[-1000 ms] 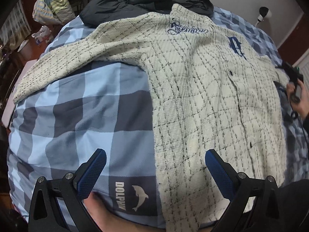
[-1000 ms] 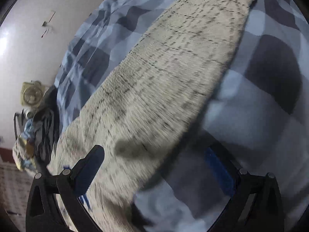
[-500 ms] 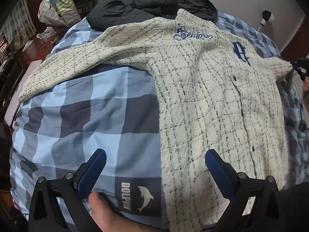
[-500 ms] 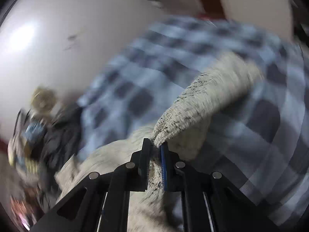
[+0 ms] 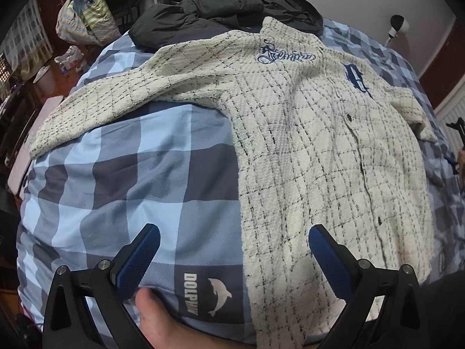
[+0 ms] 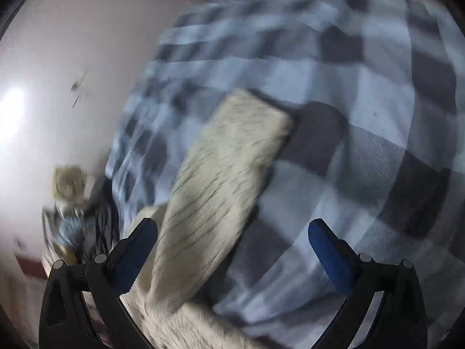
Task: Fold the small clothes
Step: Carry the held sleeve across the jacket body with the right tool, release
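A bed [image 5: 122, 174] in a blue checked cover is carrying a cream shirt [image 5: 319, 151], which is lying flat toward 2 o'clock in the left wrist view (buttons up, one sleeve [image 5: 122, 99] reaching out to 10 o'clock). A dark jacket [image 5: 221, 14] is lying at 12 o'clock. The left gripper [image 5: 232, 250] is hovering over the shirt's hem, fingers apart and empty. The right gripper [image 6: 232, 244] is opening, its fingers wide, the other sleeve [image 6: 226, 174] lying loose between them in a blurred view.
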